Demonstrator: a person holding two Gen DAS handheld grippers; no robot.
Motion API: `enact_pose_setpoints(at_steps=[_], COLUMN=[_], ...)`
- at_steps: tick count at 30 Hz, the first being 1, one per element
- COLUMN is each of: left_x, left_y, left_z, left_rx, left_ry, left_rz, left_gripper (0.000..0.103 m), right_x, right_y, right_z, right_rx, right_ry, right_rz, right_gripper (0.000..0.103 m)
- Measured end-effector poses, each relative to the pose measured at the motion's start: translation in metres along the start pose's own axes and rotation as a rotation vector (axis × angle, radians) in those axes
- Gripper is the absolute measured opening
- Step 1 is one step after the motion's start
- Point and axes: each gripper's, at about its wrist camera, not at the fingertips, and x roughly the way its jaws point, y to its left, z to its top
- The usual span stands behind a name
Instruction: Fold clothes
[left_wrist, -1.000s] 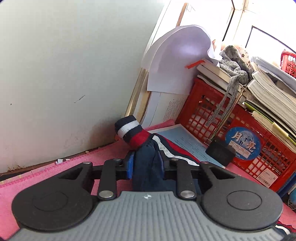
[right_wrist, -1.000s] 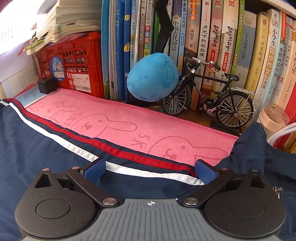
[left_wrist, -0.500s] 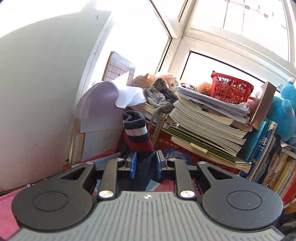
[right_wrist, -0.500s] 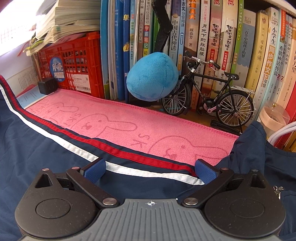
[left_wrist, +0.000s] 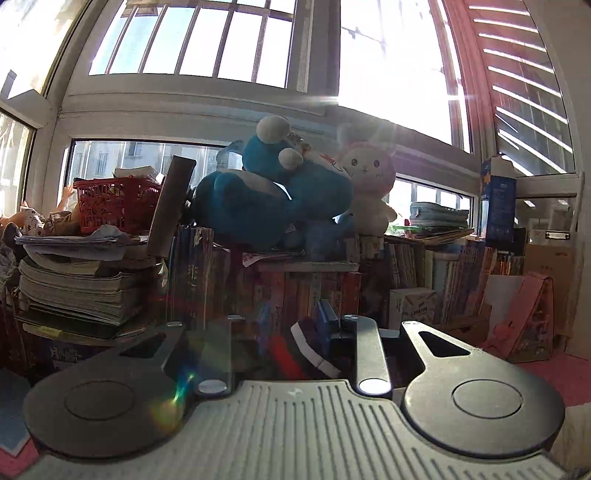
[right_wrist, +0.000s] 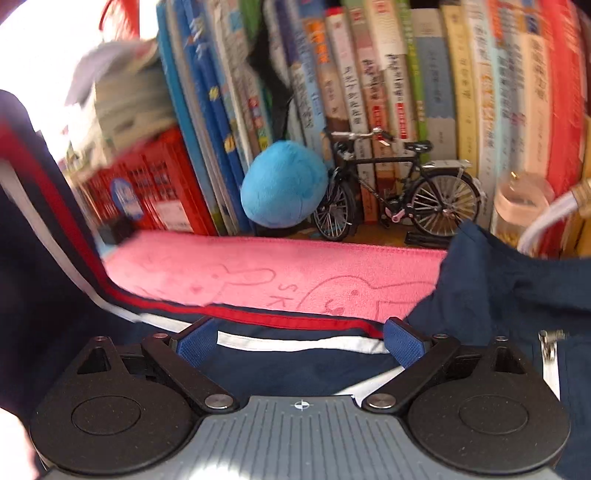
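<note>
While the navy jacket (right_wrist: 280, 369) lies spread over the pink towel (right_wrist: 266, 277), its red-and-white striped edge runs between the blue pads of the right gripper (right_wrist: 301, 338), whose jaws stand wide apart above the cloth without pressing it. To the left of that view the jacket rises in a steep fold, stripes leading upward out of frame. The striped cuff (left_wrist: 314, 347) (navy, white and red) sits between the fingers of the left gripper (left_wrist: 295, 325), whose jaws are opening; whether the pads grip the cuff cannot be told, as the cuff is blurred and lit from behind. Behind the towel stand a blue plush ball (right_wrist: 282, 184), a model bicycle (right_wrist: 399, 192), a red crate (right_wrist: 147, 188) and a row of books (right_wrist: 406, 85). The left view faces a barred window (left_wrist: 192, 40), with a blue plush toy (left_wrist: 269, 199) and a white rabbit toy (left_wrist: 369, 184) resting on stacked books.
</note>
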Motion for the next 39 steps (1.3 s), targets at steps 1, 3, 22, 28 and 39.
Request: enact_pose_setpoints(at_steps=[1,3,22,28,39], left_x=[0.009,0.027,-0.029,-0.043,-0.023], left_y=[-0.006,-0.008,0.06,0.067,0.045], left_z=[-0.009,-0.029,-0.098,-0.094,-0.106], left_rx=[0.002,-0.04,-0.153,-0.118,-0.063], left_ry=[0.038,0.121,0.328,0.303,0.364], left_rz=[-0.003,0.003,0.322,0.363,0.316], left_gripper=[0.027,0.027,0.05,0.066,0.069], right_x=[-0.014,-0.034,-0.077,-0.105,-0.169], right_y=[-0.014,-0.04,-0.004,-0.009,-0.078], right_z=[-0.001,-0.012,-0.066,-0.05,-0.032], right_rx=[0.073,0.202,-0.011,0.03,0.02], right_ry=[0.013,0.043,0.119,0.014,-0.099], right_rz=[0.051,0.162,0.209,0.23,-0.012], right_gripper=[0.098,0.1,0.039,0.021,0.02])
